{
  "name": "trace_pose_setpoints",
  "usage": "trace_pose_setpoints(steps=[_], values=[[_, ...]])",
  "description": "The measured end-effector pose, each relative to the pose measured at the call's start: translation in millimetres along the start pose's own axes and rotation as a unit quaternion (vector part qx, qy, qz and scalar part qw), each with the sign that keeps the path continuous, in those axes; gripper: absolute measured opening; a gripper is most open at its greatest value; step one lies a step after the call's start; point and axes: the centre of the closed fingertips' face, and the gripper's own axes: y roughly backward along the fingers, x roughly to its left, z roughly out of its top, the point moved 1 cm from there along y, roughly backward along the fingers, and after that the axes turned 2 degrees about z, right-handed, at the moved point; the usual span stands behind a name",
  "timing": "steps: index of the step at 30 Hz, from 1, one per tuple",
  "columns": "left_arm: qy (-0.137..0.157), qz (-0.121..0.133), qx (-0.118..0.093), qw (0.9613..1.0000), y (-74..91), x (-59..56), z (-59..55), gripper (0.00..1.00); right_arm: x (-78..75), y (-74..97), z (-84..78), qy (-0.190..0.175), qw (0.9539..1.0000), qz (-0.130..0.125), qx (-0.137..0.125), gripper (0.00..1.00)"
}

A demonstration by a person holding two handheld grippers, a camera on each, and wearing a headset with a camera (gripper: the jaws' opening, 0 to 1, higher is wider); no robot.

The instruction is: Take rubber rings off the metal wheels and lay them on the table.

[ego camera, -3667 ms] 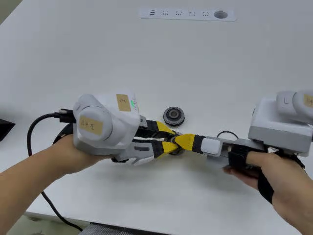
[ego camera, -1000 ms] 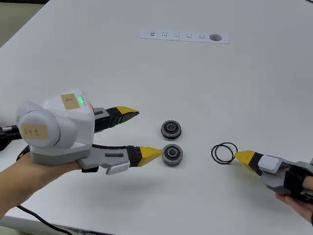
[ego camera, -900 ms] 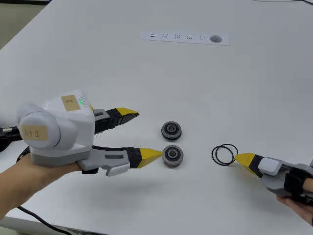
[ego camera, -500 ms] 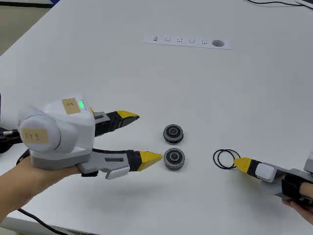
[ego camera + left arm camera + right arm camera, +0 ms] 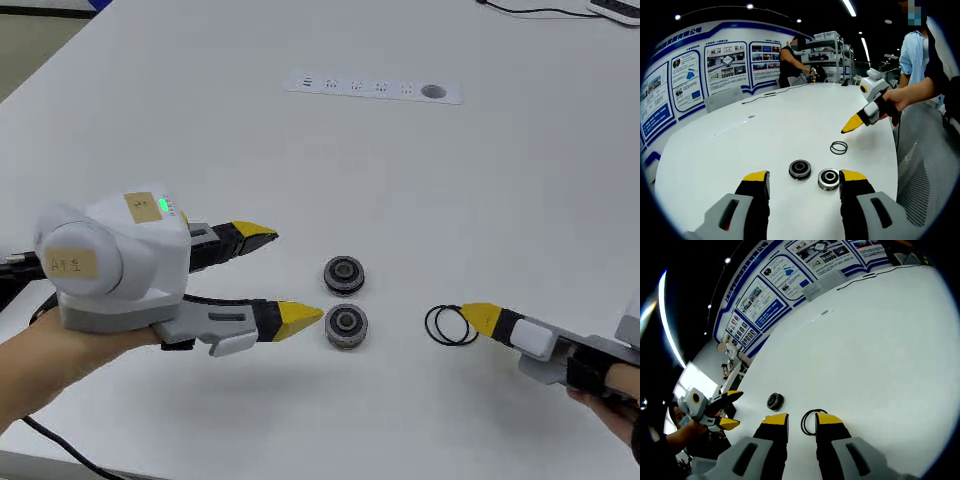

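Your left gripper (image 5: pixel 278 275): jaws wide apart, empty. Two metal wheels (image 5: pixel 344 274) just past its tips, side by side, toward near edge of tabletop (image 5: pixel 400 180). Your right gripper (image 5: pixel 480 318): jaws narrowly parted, empty. Rubber rings (image 5: pixel 447 325) flat, overlapping, at its tip. Rings likely thin, stretchy, light: pinch at edge. Wheels likely heavy, smooth: clamp across rim.

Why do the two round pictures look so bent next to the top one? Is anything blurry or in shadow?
Left gripper view: a fisheye lens bows the table edge and the wall posters; the wheels look sharp. Right gripper view: same bulge, a ceiling light smeared into an arc, rubber rings crisp. Head view: straight lines, even light, a soft shadow under the left gripper.
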Motion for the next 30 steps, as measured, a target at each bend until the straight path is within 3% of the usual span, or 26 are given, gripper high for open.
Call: trace_pose_setpoints(steps=[4,10,14,24,30], values=[[0.001,0.0,-0.003,1.0,-10.6,4.8,4.1,0.55,6.1,-4.4,0.9,-0.007,0.9997,0.022,0.003,0.23],[-0.007,-0.004,0.007,0.9999,-27.3,8.5,4.3,0.5,7.5,-10.2,0.4,-0.019,0.9993,0.031,0.005,0.23],[-0.014,-0.009,0.008,0.9998,-37.0,9.1,4.7,0.45,8.0,-12.3,1.6,-0.05,0.9982,0.033,-0.002,0.23],[-0.027,-0.032,0.039,0.9984,-62.9,7.9,-7.9,0.35,9.3,-19.3,-5.2,-0.047,0.9979,0.04,0.017,0.23],[-0.03,-0.041,0.042,0.9978,-69.7,6.1,-10.4,0.3,9.9,-20.5,-5.7,-0.057,0.9973,0.043,0.017,0.22]])
